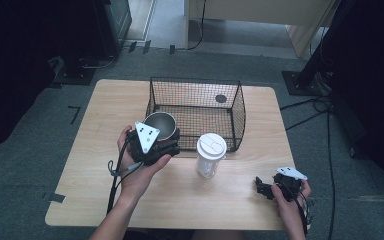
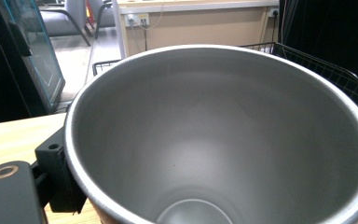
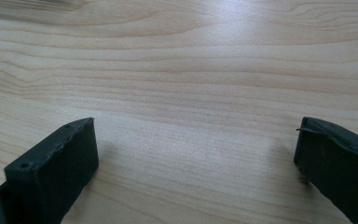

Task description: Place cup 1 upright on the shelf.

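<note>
— So, what is the left gripper (image 1: 166,140) doing over there?

— It is gripping a steel cup (image 1: 160,125), holding it just in front of the wire basket (image 1: 232,107) near the basket's left front corner. In the left gripper view the cup (image 2: 223,135) is looming right in front of the camera, mouth tipped toward the lens so the whole bare inside is showing, and one black jaw is pressing against its outer wall at the lower left. The other jaw is sitting behind the cup, out of sight.

— And the right gripper (image 1: 266,188)?

— It is resting low near the front right edge of the wooden table (image 1: 105,115), with the person's hand wrapping around it. Its jaws are standing wide apart in the right gripper view, nothing lying between them but bare wood (image 3: 191,84).

— Is anything else sitting on the table?

— A white lidded cup (image 1: 210,154) is standing upright between the two grippers, just in front of the basket and just beside the left gripper. The basket itself is sitting toward the back of the table, with a dark round spot (image 1: 221,98) showing through its mesh.
</note>
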The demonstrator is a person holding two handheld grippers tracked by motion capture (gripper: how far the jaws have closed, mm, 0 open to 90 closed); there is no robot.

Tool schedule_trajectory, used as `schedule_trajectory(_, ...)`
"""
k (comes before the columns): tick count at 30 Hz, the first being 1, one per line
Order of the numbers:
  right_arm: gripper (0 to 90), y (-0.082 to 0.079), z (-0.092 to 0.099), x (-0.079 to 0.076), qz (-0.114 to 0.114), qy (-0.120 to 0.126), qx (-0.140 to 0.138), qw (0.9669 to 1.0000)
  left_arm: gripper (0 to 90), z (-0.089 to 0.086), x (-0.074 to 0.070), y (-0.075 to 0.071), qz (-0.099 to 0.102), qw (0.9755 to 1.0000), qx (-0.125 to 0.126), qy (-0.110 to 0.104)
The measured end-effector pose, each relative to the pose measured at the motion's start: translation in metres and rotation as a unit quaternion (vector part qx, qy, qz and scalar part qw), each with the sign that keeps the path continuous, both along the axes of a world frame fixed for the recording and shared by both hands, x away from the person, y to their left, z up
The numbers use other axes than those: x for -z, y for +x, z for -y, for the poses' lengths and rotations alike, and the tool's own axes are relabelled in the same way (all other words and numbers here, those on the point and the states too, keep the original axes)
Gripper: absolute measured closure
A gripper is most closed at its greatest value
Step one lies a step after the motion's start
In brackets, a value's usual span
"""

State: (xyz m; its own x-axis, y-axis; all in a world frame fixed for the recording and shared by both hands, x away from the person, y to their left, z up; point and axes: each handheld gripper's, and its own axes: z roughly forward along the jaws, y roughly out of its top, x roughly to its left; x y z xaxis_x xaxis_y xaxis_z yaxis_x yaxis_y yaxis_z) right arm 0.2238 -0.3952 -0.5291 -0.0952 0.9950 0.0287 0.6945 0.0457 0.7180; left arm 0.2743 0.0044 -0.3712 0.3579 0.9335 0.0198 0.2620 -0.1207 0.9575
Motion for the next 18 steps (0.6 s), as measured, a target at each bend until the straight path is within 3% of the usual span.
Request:
schedule_trajectory(8, 0.0, 0.0, 0.0, 0.0, 0.0, 0.001, 0.0, 1.0, 8.1, 0.004, 0.002, 0.009, -0.003, 0.9999, -0.004, 0.011)
schedule_trajectory(18, 0.0, 0.0, 0.0, 0.0, 0.0, 0.001, 0.0, 1.0, 8.1, 0.01, -0.003, 0.025, 0.006, 0.9999, -0.01, 0.006)
